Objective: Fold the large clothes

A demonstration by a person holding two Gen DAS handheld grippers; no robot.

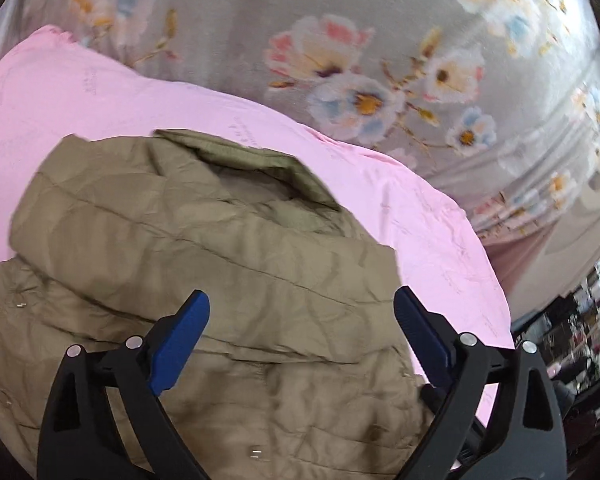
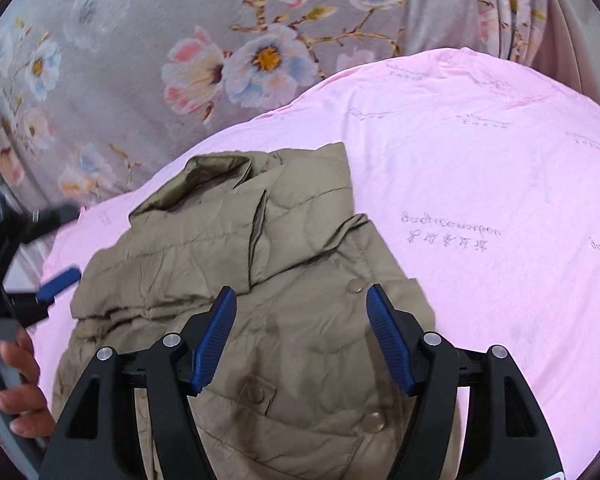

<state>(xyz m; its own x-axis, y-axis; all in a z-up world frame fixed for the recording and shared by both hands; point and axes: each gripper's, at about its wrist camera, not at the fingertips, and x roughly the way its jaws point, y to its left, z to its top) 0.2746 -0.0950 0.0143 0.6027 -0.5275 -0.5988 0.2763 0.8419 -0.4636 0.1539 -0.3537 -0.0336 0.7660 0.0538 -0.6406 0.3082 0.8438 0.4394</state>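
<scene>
An olive-tan quilted jacket (image 1: 204, 248) lies folded on a pink sheet (image 1: 100, 100), collar at its far end. My left gripper (image 1: 302, 300) hovers above its near part, open and empty. In the right wrist view the jacket (image 2: 292, 352) shows snap buttons and a pocket flap. My right gripper (image 2: 300, 296) is open and empty above it. The left gripper (image 2: 60, 278) and the hand holding it (image 2: 20, 380) show at the left edge of the right wrist view, beside the jacket.
The pink sheet (image 2: 480, 168) lies over a grey floral bedspread (image 1: 360, 60), which also shows in the right wrist view (image 2: 140, 60). Dark cluttered shelves (image 1: 580, 340) stand beyond the bed's right edge.
</scene>
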